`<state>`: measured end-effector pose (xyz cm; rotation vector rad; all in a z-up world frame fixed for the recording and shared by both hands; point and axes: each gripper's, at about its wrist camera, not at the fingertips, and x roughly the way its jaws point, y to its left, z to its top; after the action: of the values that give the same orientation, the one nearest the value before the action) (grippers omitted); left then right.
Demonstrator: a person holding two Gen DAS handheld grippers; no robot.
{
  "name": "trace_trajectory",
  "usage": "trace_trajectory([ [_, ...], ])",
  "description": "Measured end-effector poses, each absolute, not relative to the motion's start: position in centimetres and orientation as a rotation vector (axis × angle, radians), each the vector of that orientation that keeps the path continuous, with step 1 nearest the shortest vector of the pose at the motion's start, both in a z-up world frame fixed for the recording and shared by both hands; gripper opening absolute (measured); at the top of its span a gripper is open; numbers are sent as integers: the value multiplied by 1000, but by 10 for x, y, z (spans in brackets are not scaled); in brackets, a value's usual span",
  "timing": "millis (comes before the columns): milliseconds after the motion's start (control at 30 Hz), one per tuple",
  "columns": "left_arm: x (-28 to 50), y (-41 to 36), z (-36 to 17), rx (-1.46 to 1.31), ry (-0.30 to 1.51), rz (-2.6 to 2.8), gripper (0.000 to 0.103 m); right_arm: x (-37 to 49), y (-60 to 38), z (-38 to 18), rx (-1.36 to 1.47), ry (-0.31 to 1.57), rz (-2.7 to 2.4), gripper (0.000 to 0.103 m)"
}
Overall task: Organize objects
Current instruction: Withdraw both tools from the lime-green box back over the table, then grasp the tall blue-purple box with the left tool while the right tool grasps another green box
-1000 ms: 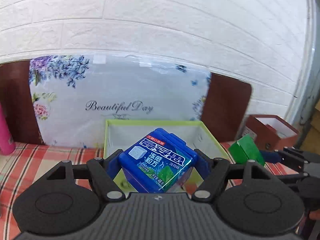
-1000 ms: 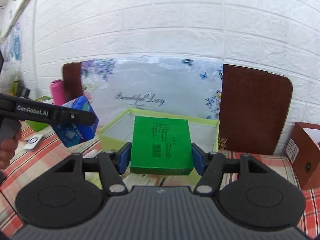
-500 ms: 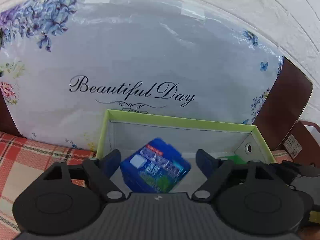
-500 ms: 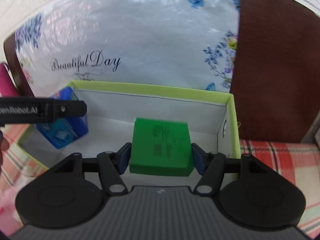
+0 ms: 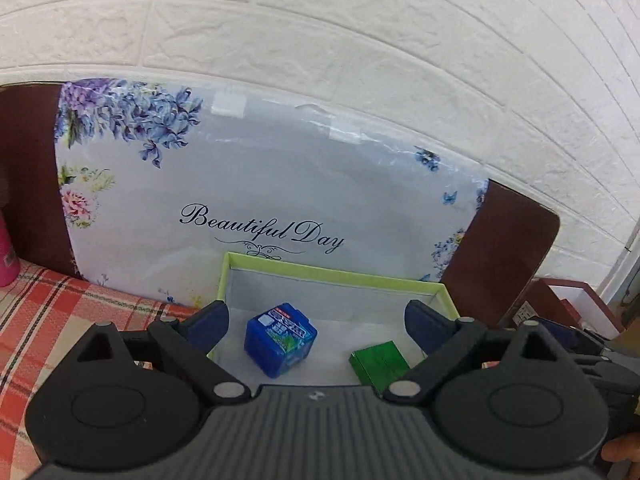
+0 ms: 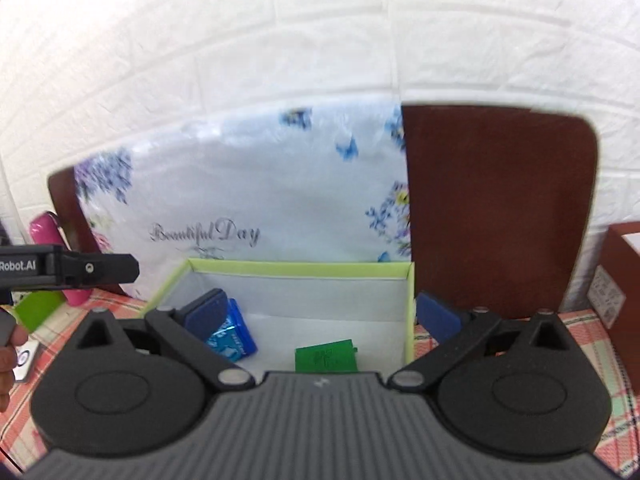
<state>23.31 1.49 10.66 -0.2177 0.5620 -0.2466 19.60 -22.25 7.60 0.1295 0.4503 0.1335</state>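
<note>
A light-green box (image 5: 332,272) with a white inside stands on the plaid tablecloth against the floral board. A blue gum container (image 5: 281,338) lies inside it on the left. A green box (image 5: 379,363) lies inside on the right. My left gripper (image 5: 316,322) is open and empty above the box's near side. In the right wrist view the light-green box's rim (image 6: 300,267), the blue container (image 6: 234,336) and the green box (image 6: 325,357) show below my open, empty right gripper (image 6: 320,316).
A floral "Beautiful Day" board (image 5: 256,200) and a brown board (image 6: 496,208) lean on the white brick wall. A brown box (image 5: 568,304) stands at the right, a pink bottle (image 6: 52,240) at the left. The other gripper's arm (image 6: 68,268) reaches in from the left.
Both grippers opened and let go: the blue container and the green box now lie in the light-green box. Both grippers have pulled back and up.
</note>
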Motion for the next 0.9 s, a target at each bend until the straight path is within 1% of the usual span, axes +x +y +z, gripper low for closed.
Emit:
trace_trajectory([
  [167,170,10,108,-170,551,-249,98,124,-222,81,116,388,153,103],
  [267,136,10,94,-161,552,-265,98,87,-215,78,92,368,155,103],
  [433,101,10,65,-206,615,-281,98,36,-211,55,85,384,138,103],
  [600,80,5,47,-211,650,-282,98,6,-204,33,66,414,117,103],
  [800,64,-6,36,-155,651,-302,98,-13,-196,9,39,461,131,103],
  [900,62,-14,31,-133,663,-321,98,-17,-193,-3,31,492,143,99],
])
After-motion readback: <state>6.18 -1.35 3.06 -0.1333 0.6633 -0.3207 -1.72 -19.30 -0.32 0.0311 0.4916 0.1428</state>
